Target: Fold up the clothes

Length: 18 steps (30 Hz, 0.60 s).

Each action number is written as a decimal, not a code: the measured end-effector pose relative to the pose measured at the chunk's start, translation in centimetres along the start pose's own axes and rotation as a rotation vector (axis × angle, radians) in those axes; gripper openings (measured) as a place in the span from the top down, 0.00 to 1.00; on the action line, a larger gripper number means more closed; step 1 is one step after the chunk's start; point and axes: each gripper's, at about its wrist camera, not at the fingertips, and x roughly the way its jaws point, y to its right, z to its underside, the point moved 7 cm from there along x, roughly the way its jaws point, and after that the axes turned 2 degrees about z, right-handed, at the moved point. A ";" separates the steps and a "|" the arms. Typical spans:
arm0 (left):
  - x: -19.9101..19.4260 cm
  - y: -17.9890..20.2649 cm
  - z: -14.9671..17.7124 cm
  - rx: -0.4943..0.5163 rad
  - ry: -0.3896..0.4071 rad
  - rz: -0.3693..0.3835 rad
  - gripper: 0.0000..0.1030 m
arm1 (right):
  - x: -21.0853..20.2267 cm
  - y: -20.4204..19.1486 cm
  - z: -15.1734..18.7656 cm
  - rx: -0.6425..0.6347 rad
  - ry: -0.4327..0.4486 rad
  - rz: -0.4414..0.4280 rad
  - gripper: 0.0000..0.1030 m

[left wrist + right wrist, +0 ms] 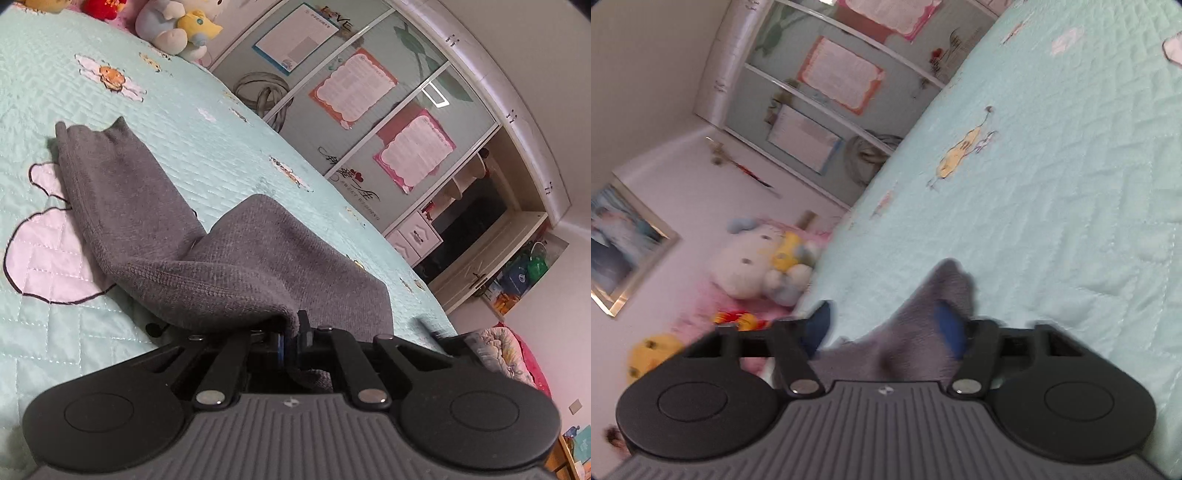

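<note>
So, here's what worries me at this point, one camera at a time:

1. Left wrist view: the left tool (291, 332) is clenched on a corner of the grey knit garment (155, 221), with a little tab of fabric pinched right at the tips. The rest of it runs away from me across the mint quilted bedspread (207, 147), partly lifted in a ridge near the tool and lying flat further off over a pink patch in the quilt. The bite looks shallow to me. If I pull hard or fast, the knit could slide out and the whole edge flops back down.

2. Same view: the far end is bunched and a bit twisted. If I carry the fold over without tension on both corners, I'd guess it lands crooked or doubles up on itself.

3. Right wrist view: this one's blurry, so take it with salt. The right tool (886, 325) has its blue pads standing apart, and grey fabric sits bunched between them, lying against one pad. I don't see them pressing it, so I'd call it released, not gripping. The garment sits low in this frame, over the bedspread near the bed's edge.

4. Biggest risk, I reckon: one side clamped, the other loose. Lift now and the cloth swings off the left corner only, dragging and skewing.

5. Also, the soft toys (757, 258) sit near that end of the bed. A wide swing could knock them.
</note>
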 end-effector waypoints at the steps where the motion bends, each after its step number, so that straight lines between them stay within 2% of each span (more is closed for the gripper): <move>1: 0.2 -0.1 0.0 -0.012 -0.007 -0.003 0.94 | -0.1 -0.2 0.0 -0.005 0.003 -0.016 0.40; 6: 0.5 -0.5 0.0 -0.035 -0.018 -0.013 0.91 | -2.1 -1.5 -0.3 0.027 0.046 -0.046 0.40; 9: 0.5 -0.3 0.2 -0.024 -0.021 -0.024 0.91 | -4.7 -2.8 0.1 0.113 0.030 -0.078 0.40; 12: 0.4 -0.5 0.4 -0.037 -0.021 -0.023 0.90 | -7.2 -3.6 2.7 0.146 -0.026 -0.103 0.40; 14: 0.4 -0.7 0.4 -0.050 -0.023 -0.023 0.88 | -7.4 -2.5 5.4 0.116 -0.046 -0.046 0.41; 15: 0.5 -0.7 0.4 -0.054 -0.026 -0.025 0.88 | -7.5 -1.9 6.8 0.101 -0.057 -0.017 0.65; 17: 0.5 -0.7 0.5 -0.057 -0.030 -0.029 0.87 | -7.5 -1.2 8.2 0.052 -0.075 0.073 0.94; 18: 0.5 -0.7 0.5 -0.059 -0.033 -0.029 0.87 | -7.5 -1.5 7.9 0.059 -0.079 0.071 0.88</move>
